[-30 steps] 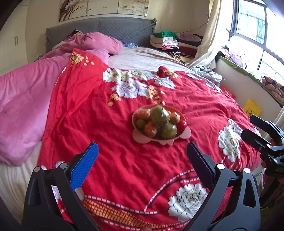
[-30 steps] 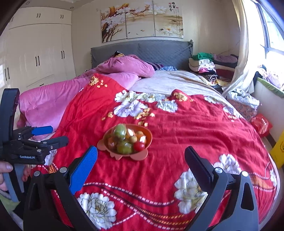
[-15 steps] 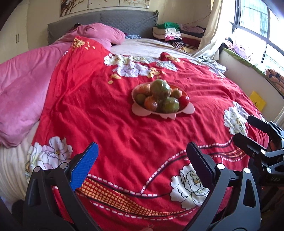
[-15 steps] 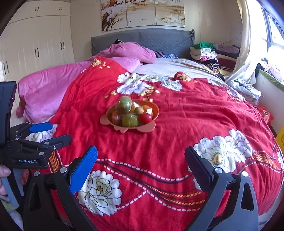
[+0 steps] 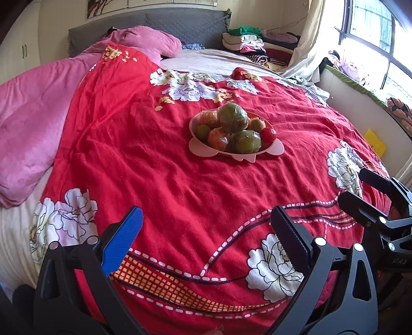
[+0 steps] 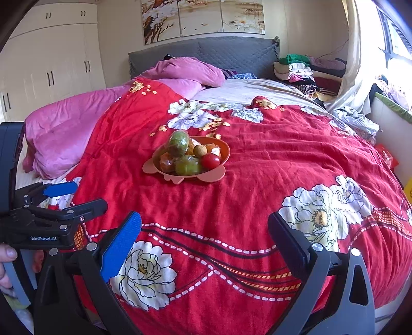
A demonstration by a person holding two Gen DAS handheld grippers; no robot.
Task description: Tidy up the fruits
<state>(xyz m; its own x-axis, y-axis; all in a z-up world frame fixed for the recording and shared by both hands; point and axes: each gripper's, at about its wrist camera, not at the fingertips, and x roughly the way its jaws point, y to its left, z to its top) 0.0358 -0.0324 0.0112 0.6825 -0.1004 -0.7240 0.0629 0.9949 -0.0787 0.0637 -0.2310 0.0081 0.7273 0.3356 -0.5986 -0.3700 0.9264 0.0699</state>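
Fruits (image 5: 233, 128) piled in pink bowl (image 5: 275, 149), mid-bed on red floral quilt (image 5: 167, 180). Left gripper (image 5: 206, 232) and right gripper (image 6: 204, 233) both spread wide, empty, near foot of bed, well apart from bowl.

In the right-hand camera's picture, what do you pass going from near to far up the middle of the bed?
Right gripper → white flower print → fruit bowl → pink pillow → grey headboard → wall paintings.
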